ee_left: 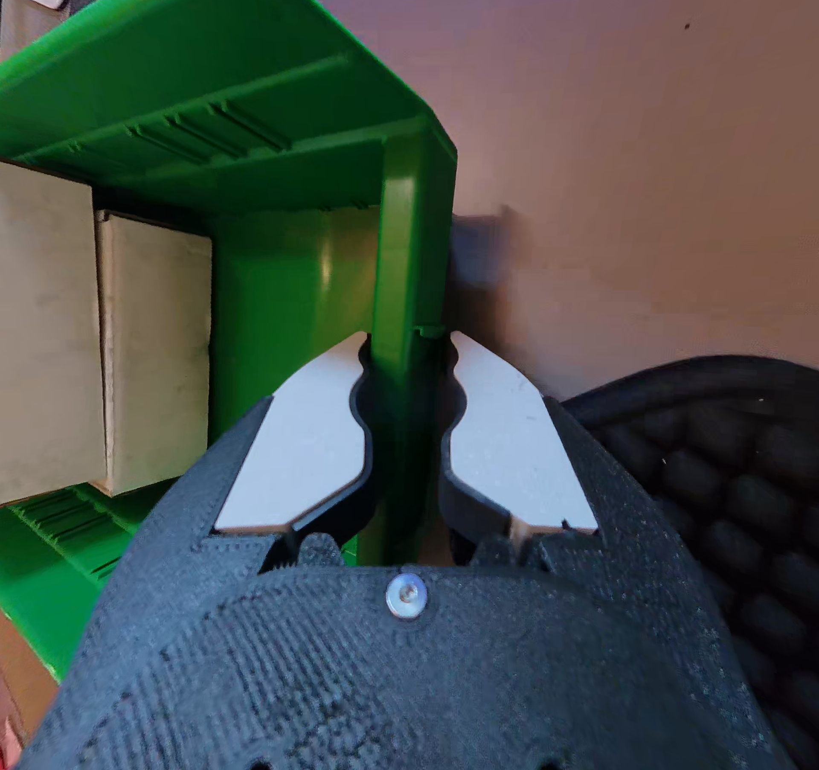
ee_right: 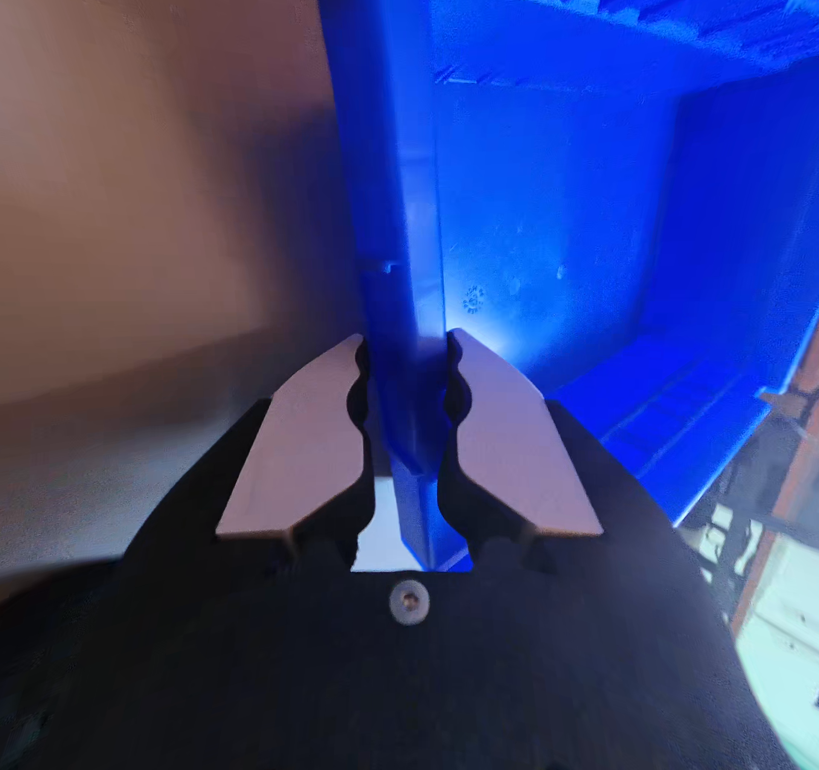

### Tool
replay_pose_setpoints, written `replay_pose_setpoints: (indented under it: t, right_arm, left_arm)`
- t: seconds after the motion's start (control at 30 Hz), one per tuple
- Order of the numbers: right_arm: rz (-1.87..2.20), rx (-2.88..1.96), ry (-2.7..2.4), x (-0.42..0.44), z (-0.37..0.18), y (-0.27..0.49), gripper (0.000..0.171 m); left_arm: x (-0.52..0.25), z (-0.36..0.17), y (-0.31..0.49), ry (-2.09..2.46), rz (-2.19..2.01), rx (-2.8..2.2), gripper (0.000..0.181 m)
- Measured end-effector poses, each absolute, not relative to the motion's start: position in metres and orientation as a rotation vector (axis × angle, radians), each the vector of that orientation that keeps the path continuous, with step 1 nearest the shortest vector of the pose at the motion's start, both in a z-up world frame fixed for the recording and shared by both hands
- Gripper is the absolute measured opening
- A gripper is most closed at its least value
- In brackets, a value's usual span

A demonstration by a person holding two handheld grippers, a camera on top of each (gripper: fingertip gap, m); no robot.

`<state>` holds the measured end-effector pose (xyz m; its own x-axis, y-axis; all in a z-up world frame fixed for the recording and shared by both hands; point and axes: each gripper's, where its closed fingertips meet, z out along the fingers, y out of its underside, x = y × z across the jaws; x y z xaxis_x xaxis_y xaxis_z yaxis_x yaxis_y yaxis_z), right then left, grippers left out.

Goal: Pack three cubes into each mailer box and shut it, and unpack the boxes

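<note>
The left hand-held gripper [ee_left: 407, 341] was clamped on the side wall of a green bin [ee_left: 212, 97], fingertips straddling the rim, so the bin could be carried or tilted by its edge. Two closed cardboard mailer boxes [ee_left: 155, 350] were seen side by side inside it, pressed towards the bottom. The right hand-held gripper [ee_right: 405, 341] was likewise closed on the wall of a blue bin [ee_right: 554, 217], whose visible interior held nothing. No cubes could be seen. The motion blur suggested both bins were being shifted, probably to stage the boxes for unpacking; no worktop edge could be made out.
</note>
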<state>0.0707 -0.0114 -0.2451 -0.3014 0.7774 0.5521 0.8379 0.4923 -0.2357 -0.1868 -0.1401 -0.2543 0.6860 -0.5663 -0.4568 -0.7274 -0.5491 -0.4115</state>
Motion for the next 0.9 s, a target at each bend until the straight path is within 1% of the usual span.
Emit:
replay_pose_setpoints:
  t: [0.03,0.17,0.3,0.6,0.67,0.73,0.8,0.9]
  right_arm:
    - [-0.157,-1.356,-2.096,0.087,-0.244,-0.011,0.03]
    - [-0.305,-1.425,-2.035,0.138,-0.247,0.009,0.031]
    - [-0.35,-1.519,-1.973,0.168,-0.255,0.059,0.03]
    - [-0.416,-1.614,-1.903,0.168,-0.255,0.13,0.03]
    - [-0.467,-1.609,-1.855,0.165,-0.252,0.14,0.036]
    - [-0.424,-1.623,-1.805,0.157,-0.246,0.136,0.044]
    - [-0.276,-1.626,-1.749,0.142,-0.234,0.118,0.049]
    - [-0.1,-1.574,-1.674,0.12,-0.21,0.087,0.05]
  left_arm:
    - [-0.185,-0.254,-0.139,0.977,0.356,-2.316,0.029]
    - [-0.178,-0.254,-0.128,0.95,0.366,-2.321,0.029]
    - [-0.182,-0.255,-0.115,0.917,0.37,-2.324,0.029]
    - [-0.229,-0.254,-0.086,0.838,0.406,-2.346,0.029]
    - [-0.243,-0.254,-0.078,0.853,0.439,-2.325,0.029]
    - [-0.258,-0.253,-0.07,0.836,0.484,-2.308,0.03]
    - [-0.272,-0.252,-0.065,0.794,0.529,-2.302,0.031]
    - [-0.267,-0.236,-0.065,0.676,0.38,-2.29,0.035]
